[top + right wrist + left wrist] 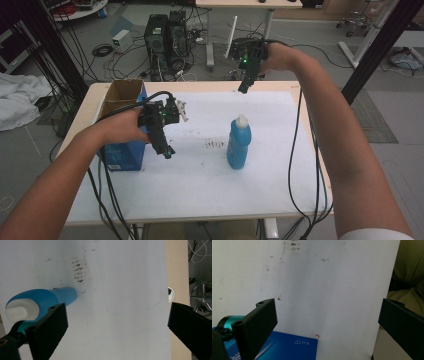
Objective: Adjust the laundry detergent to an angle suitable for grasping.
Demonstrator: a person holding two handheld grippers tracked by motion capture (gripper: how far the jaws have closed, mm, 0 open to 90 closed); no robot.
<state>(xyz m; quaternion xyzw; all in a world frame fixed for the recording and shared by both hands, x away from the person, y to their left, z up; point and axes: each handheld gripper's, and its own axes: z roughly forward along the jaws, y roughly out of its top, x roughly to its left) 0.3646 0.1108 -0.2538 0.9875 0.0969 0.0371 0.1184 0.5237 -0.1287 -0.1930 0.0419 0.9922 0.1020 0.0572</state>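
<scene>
At table left, above the white sheet (200,175): left gripper (169,152), held in the person's left hand (122,127), jaws wide apart, holding nothing, touching nothing; its tips hang just right of the blue box.

At table far edge, raised over the sheet: right gripper (243,89), held in the right hand (280,56), jaws wide apart, empty, clear of the bottle below and nearer.

Left edge of table: blue cardboard box (122,155), top flaps open, brown inside; contents cannot be made out. A blue corner with small white print shows in the left gripper view (294,347).

Centre of sheet: blue plastic bottle (239,142), upright, white cap, closed, free of both grippers; seen from above in the right gripper view (42,300), beside the left jaw.

Left of the bottle: patch of dark smudges (215,144) on the sheet.

Floor beyond the table: two black computer towers (167,37), loose cables.
</scene>
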